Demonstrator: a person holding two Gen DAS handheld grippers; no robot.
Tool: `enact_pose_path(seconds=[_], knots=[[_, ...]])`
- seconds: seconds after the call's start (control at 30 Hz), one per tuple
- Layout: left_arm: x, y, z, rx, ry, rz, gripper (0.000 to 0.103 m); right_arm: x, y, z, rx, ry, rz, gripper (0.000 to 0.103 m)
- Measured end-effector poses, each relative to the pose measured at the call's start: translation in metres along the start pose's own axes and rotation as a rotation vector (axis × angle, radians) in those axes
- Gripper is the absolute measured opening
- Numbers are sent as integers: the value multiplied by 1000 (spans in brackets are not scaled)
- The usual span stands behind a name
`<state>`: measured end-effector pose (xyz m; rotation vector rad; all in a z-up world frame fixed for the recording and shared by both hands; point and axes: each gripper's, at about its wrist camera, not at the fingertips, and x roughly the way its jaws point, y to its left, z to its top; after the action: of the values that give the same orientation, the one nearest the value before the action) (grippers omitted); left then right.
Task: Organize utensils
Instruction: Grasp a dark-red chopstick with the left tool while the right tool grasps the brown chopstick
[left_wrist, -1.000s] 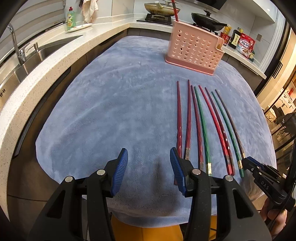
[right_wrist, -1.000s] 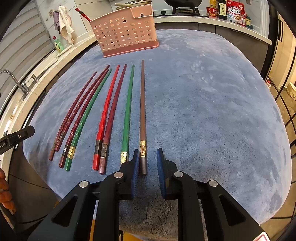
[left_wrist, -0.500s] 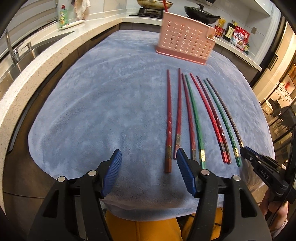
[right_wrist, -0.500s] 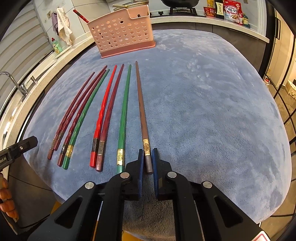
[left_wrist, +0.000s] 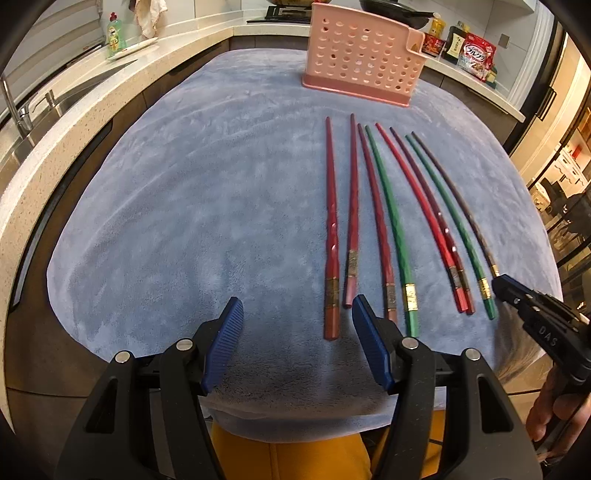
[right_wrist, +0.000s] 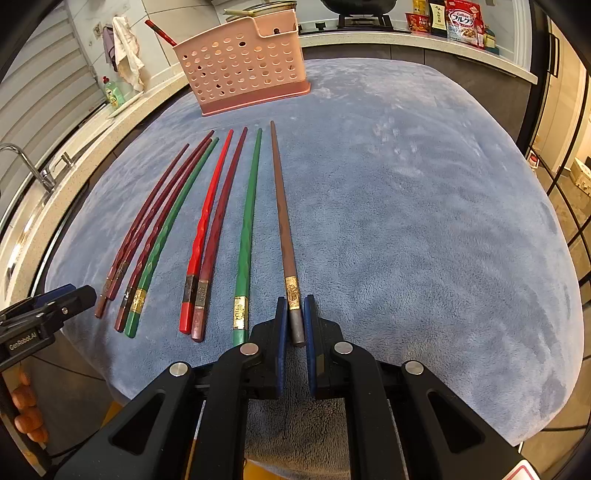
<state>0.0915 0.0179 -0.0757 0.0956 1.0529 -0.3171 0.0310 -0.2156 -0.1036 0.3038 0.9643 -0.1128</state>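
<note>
Eight long lacquered chopsticks lay side by side on the blue-grey fleece cloth (left_wrist: 184, 206), thick ends near, tips pointing far toward the pink perforated plastic utensil holder (left_wrist: 364, 61) that stood upright at the cloth's far edge. At the left, the left gripper (left_wrist: 297, 345) hovered with its blue ribbed pads spread wide, holding nothing; the dark red twisted chopstick (left_wrist: 331, 236), leftmost of the row, had its butt end lying between those pads without touching either. Next to the right came two maroon sticks, a green chopstick with a gold band (left_wrist: 392, 225), a bright red and maroon pair, and another green one. At the far right of the row, the right gripper (right_wrist: 296, 325) was clamped on the grey butt of the brown chopstick with a gold band (right_wrist: 282, 218), whose shaft lay along the cloth.
</note>
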Motion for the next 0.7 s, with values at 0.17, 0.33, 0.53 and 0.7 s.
enact_pose_path(seconds=[0.17,0.33,0.53,0.7], knots=[[7,7,0,-26,19,-1,58,1,0,0,1,0,2,8],[10,4,2,-19,22,8,58,1,0,0,1,0,1,8],[17,0,5,-9,27,34,58,1,-1,0,2,-1,3,8],[17,-1,4,-1,12,54,49,1,-1,-1,2,-2,3,8]])
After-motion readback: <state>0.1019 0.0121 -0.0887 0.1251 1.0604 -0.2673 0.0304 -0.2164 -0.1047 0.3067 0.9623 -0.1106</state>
